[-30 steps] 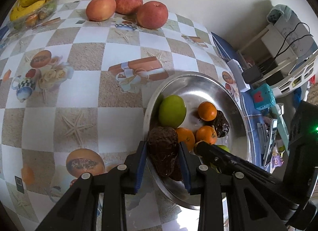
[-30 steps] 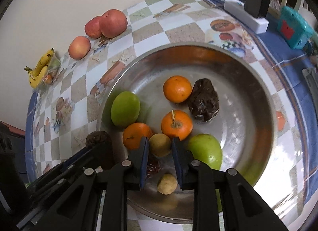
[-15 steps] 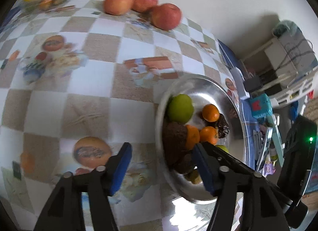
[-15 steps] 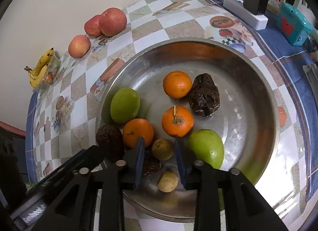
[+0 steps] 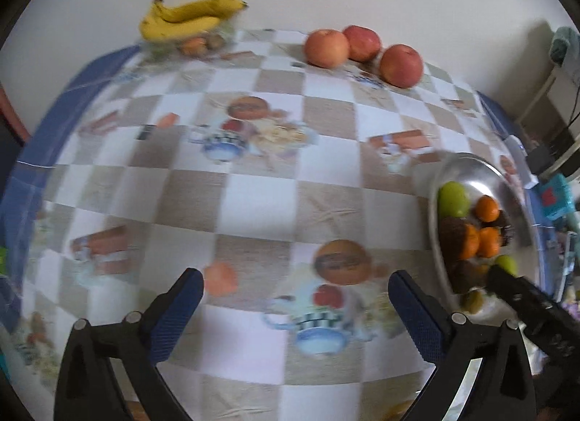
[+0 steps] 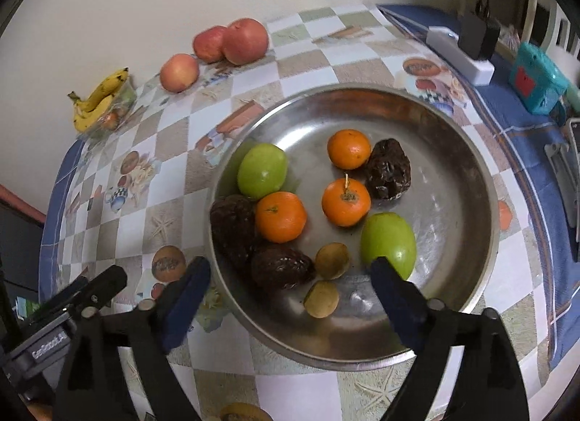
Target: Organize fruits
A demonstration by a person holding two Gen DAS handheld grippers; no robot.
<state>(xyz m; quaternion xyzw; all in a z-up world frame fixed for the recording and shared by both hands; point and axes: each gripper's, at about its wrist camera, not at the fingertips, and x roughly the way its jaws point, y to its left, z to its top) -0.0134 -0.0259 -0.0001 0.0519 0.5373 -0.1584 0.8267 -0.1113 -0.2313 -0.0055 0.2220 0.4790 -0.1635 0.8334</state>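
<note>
A steel bowl (image 6: pixel 453 152) holds two green fruits (image 6: pixel 262 170), three oranges (image 6: pixel 346 201), three dark wrinkled fruits (image 6: pixel 388 169) and two small yellow-brown fruits (image 6: pixel 331 260). My right gripper (image 6: pixel 290 270) is open and empty, low over the bowl's near rim. My left gripper (image 5: pixel 295 285) is open and empty over the checkered tablecloth, left of the bowl (image 5: pixel 467 167). Three apples (image 5: pixel 400 65) and a banana bunch (image 5: pixel 188 18) lie at the table's far edge by the wall.
A clear tub (image 5: pixel 195 44) with small fruit sits under the bananas. A white power strip with a black plug (image 6: pixel 467 47) and a teal box (image 6: pixel 536 82) lie on the blue cloth right of the bowl. The wall runs behind the table.
My left gripper let go of the dark fruit in the bowl, opened wide and swung left over the table. My right gripper let go of the small yellow-brown fruit, opened and pulled back.
</note>
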